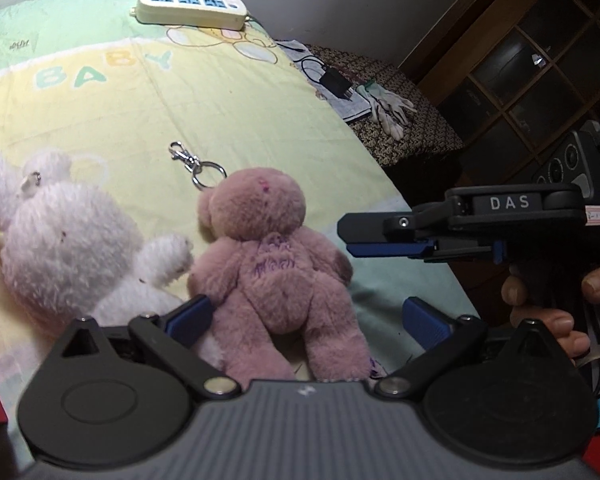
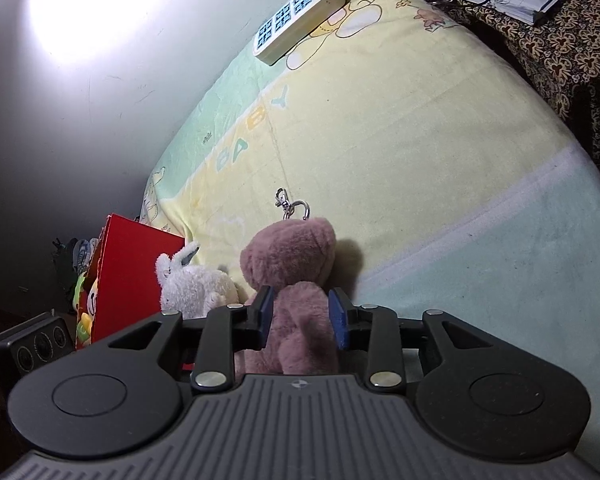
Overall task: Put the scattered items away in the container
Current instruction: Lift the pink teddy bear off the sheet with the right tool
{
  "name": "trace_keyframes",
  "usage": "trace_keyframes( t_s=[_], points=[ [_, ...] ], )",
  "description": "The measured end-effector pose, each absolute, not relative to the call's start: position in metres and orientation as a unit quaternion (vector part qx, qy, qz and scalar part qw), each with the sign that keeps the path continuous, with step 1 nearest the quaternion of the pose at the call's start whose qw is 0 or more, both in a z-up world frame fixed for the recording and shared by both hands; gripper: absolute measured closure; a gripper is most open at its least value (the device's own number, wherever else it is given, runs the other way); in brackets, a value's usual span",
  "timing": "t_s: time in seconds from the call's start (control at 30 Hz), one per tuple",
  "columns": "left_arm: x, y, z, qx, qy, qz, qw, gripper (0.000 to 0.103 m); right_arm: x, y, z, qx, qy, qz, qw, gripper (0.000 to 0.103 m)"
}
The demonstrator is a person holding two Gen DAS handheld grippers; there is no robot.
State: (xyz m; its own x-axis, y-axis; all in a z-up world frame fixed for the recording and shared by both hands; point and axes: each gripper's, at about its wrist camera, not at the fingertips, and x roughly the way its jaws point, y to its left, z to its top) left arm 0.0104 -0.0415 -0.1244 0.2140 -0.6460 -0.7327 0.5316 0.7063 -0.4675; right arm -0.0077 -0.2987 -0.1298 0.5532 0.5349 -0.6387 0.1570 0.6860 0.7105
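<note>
A pink plush bear [image 1: 272, 264] with a metal keyring [image 1: 204, 172] lies face down on the pastel baby-print bedsheet [image 1: 228, 92]. A white plush bunny [image 1: 64, 236] lies against its left side. My left gripper [image 1: 306, 304] is open wide, with the bear's legs between its blue pads [image 1: 190, 316] and neither pad pressing. My right gripper [image 1: 344, 236] hovers just right of the bear, held by a hand [image 1: 552, 300]. In the right wrist view the right gripper [image 2: 301, 294] is narrowly open, framing the bear [image 2: 292, 264] without gripping it. A red box [image 2: 132, 272] with toys in it stands left of the bunny [image 2: 196, 288].
A white power strip [image 1: 192, 2] with its cable lies at the far end of the bed. Beyond the right bed edge, a stand with a patterned cloth [image 1: 420, 128] carries papers, a charger and gloves [image 1: 388, 108]. A dark cabinet [image 1: 520, 60] stands behind it.
</note>
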Motion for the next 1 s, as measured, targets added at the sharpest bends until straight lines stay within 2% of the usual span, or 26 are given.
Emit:
trace_keyframes(
  t_s=[0.17,0.87,1.0],
  points=[
    [0.015,-0.04,-0.127,-0.075,0.508,-0.382,0.768,0.001,0.003,-0.29,-0.131,0.358,0.466,0.123,0.8,0.058],
    [0.007,-0.096,-0.143,0.057,0.504,-0.351,0.787,0.001,0.011,-0.29,-0.153,0.372,0.489,0.131,0.779,0.054],
    [0.007,-0.095,-0.144,0.055,0.504,-0.346,0.789,0.001,0.009,-0.289,-0.152,0.367,0.487,0.135,0.781,0.055]
  ],
)
